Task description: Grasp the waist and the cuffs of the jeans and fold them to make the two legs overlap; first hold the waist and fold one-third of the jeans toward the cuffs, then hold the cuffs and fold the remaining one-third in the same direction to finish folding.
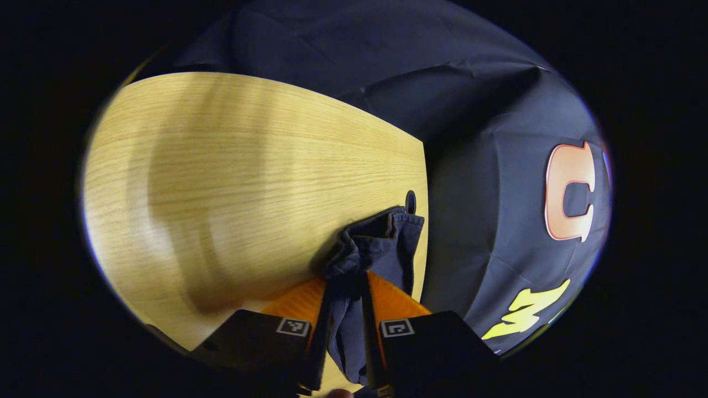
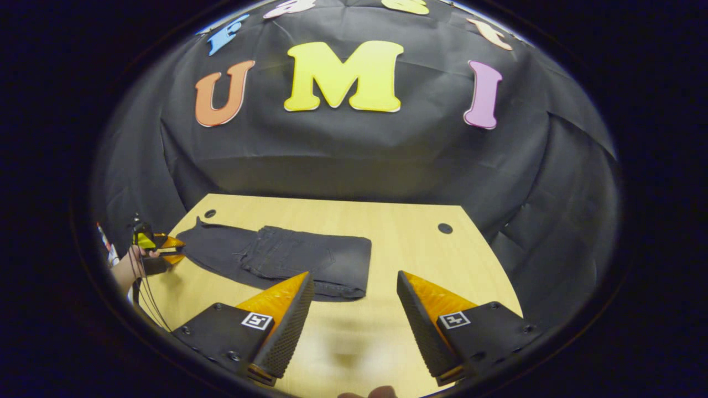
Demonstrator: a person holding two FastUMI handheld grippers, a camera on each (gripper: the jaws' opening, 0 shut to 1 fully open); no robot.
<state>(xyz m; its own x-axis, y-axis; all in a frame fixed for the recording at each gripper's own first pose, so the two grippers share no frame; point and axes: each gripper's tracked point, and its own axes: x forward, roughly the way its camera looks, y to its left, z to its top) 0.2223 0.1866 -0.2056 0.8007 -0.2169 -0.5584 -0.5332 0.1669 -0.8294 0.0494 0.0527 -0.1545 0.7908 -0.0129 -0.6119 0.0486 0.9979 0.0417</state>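
Note:
Dark jeans (image 2: 298, 257) lie across the wooden table (image 2: 420, 254), the waist part folded over onto the legs at the right end. The cuff end stretches left to my left gripper (image 2: 177, 250), held by a hand (image 2: 130, 265) at the table's left edge. In the left gripper view, my left gripper (image 1: 345, 276) is shut on the bunched cuffs of the jeans (image 1: 381, 243), with cloth filling the gap between both fingers. My right gripper (image 2: 354, 275) stands open above the table, just in front of the folded end, with nothing between its fingers.
The table has round holes near its far corners, one hole (image 2: 445, 228) at the right and another hole (image 2: 209, 213) at the left. Black cloth walls close in behind and beside the table. Bare wood (image 1: 249, 166) spreads ahead of the left gripper.

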